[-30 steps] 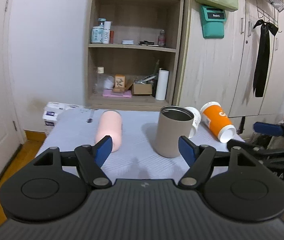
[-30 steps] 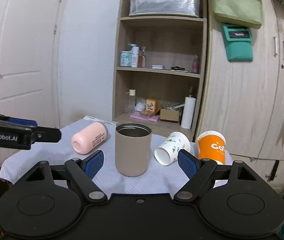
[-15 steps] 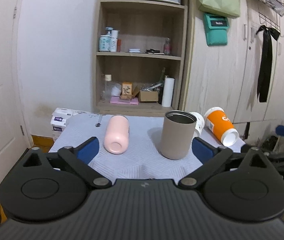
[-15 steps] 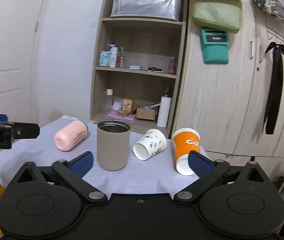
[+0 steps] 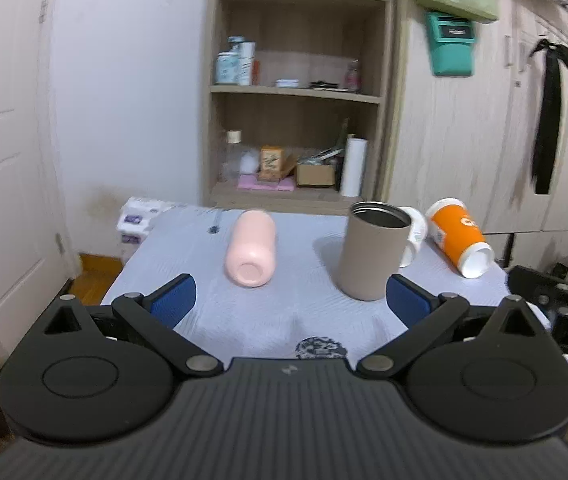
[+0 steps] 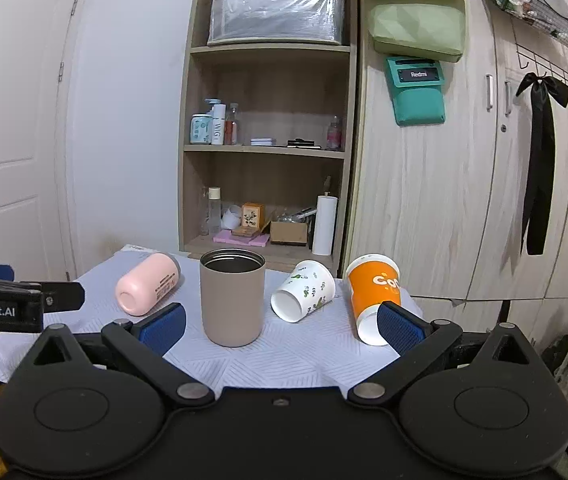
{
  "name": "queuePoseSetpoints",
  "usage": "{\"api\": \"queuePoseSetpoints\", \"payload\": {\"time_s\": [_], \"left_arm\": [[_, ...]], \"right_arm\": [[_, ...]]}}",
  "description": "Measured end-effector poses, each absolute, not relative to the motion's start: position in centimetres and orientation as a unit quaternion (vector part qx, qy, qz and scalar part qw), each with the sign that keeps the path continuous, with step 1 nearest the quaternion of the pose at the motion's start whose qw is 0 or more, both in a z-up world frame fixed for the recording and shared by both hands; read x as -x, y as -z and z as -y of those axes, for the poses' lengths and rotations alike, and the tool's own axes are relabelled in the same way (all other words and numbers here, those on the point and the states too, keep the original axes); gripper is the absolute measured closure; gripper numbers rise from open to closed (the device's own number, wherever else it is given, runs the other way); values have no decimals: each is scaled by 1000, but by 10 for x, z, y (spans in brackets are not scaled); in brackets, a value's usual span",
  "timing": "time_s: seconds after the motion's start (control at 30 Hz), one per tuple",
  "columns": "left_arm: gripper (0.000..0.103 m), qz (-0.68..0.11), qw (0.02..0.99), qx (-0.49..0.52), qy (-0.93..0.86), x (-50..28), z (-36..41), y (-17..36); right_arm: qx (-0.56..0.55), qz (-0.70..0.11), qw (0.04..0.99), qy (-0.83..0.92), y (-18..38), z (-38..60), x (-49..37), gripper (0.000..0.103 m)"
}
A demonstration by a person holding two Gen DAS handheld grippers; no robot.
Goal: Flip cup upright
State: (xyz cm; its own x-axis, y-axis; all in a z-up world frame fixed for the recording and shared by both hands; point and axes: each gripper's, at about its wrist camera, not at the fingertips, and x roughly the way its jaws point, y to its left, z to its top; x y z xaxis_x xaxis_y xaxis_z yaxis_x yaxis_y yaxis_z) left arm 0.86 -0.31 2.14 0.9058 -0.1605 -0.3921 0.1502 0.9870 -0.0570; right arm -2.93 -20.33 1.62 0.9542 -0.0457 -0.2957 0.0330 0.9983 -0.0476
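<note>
Both hand-held grippers, left (image 5: 288,292) and right (image 6: 280,320), stand apart, empty. Lower right of the frame, the orange cup (image 6: 372,292) lies tipped on the table (image 6: 284,356); we'd judge it light, crushable paper: pinch mid-wall gently.

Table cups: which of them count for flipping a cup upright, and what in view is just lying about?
Part of the job:
- pink cup, on its side
- white cup, on its side
- orange cup, tipped over
- left gripper and right gripper, both open

Just lying about:
- beige cup, already upright
- shelf of bottles and boxes
- black ribbon on the cupboard
</note>
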Motion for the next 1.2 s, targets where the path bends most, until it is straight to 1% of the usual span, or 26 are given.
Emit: {"api": "queuePoseSetpoints", "payload": {"time_s": [0.13, 0.47, 0.6, 0.83, 1.2], "left_arm": [[0, -207, 977, 5, 45, -9, 3, -21], [0, -222, 974, -22, 26, -9, 6, -21], [0, -224, 974, -19, 34, -6, 6, -19], [0, -216, 975, -40, 38, -2, 12, -19], [0, -215, 975, -43, 38, -2, 9, -19]], "right_arm": [[19, -148, 989, 26, -16, 204, 31, 0], [10, -147, 989, 29, -17, 203, 33, 0], [10, -149, 988, 27, -16, 202, 32, 0], [10, -154, 988, 27, -15, 203, 29, 0], [9, -141, 990, 18, -15, 201, 34, 0]]}}
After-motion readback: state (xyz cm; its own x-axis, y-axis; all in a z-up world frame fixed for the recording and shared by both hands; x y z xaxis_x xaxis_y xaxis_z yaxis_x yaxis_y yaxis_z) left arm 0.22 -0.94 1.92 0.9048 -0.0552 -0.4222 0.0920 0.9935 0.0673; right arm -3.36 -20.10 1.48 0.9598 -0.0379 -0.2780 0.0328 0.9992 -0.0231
